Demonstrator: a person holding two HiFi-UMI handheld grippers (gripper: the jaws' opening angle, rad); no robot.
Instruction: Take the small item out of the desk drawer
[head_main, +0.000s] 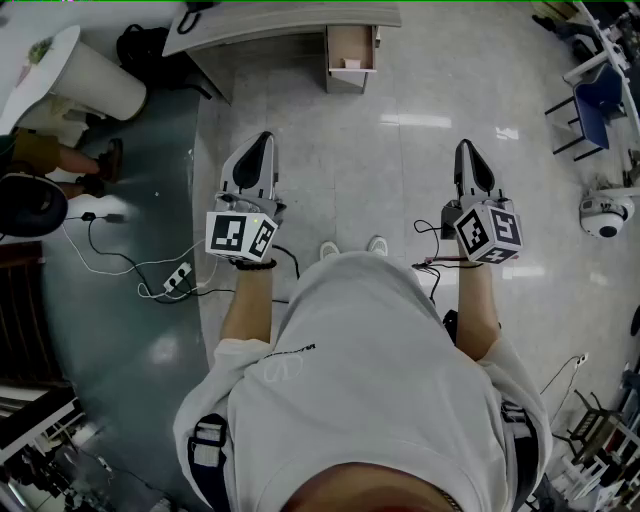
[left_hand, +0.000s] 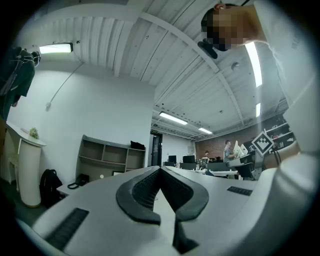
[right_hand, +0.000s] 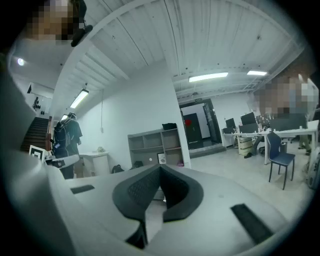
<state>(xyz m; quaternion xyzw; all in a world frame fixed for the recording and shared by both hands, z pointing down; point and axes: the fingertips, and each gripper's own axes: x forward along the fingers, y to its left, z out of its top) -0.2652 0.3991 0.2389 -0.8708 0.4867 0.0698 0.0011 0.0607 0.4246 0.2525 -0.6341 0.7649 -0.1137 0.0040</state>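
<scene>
Two grippers are in the start position and no part of the retrieval is done. The left gripper and the right gripper are held level at waist height over bare floor, both pointing forward toward the desk.

Jaw state:
- Left gripper: jaws fully together, pads meeting at the tips, nothing between them.
- Right gripper: jaws together at the tips, nothing between them.

Task status:
- The drawer hangs below the right end of the desk's near edge. It appears pulled out, as its tan interior shows from above.
- A small item, pale and too small to identify, lies inside near the drawer's front wall.
- Neither gripper touches the drawer or the item.

Position of the item relative to the jaws: the drawer lies ahead of the person, between the lines of the two grippers and well apart from both.

Remaining steps, as judged from this position: approach the desk, open one set of jaws, reach into the drawer, close on the item and lift it clear.
</scene>
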